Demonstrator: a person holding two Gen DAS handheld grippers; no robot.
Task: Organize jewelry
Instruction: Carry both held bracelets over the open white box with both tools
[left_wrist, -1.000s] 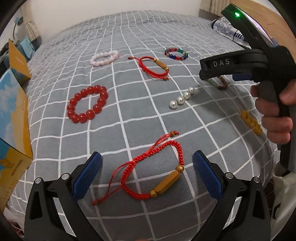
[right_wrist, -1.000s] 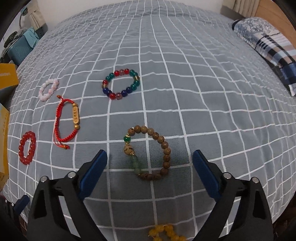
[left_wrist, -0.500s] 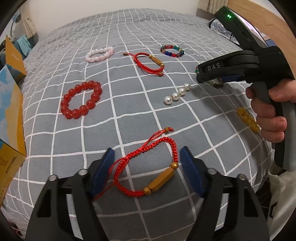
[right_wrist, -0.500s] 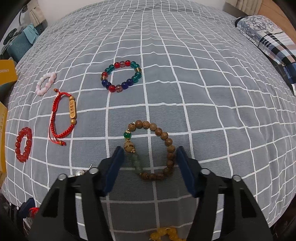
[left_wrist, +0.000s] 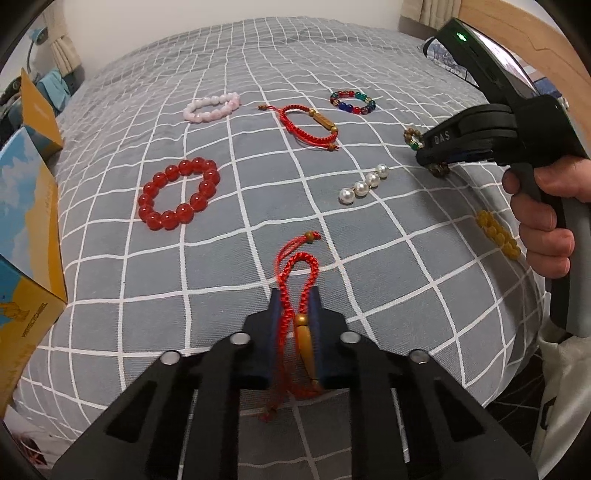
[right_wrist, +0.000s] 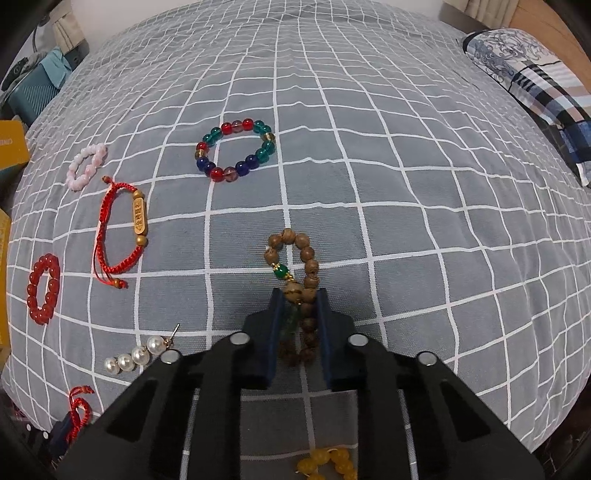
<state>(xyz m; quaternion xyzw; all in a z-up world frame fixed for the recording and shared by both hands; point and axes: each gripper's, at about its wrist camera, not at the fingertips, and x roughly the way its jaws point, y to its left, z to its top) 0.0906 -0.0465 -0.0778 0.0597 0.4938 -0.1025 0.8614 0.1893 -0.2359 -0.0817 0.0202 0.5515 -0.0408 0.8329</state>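
Left tongs (left_wrist: 294, 314) pinch the red cord bracelet (left_wrist: 297, 280); right tongs (right_wrist: 298, 314) pinch the wooden bead bracelet (right_wrist: 297, 266), each flattened lengthwise, probably for lifting off the bed (right_wrist: 406, 184).

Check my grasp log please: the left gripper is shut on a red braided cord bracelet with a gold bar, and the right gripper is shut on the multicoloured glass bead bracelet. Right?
Not quite. The right gripper is shut on the brown wooden bead bracelet with a green bead, as the right wrist view shows; the multicoloured glass bead bracelet lies free on the bed. The left gripper is shut on the red braided cord bracelet with a gold bar.
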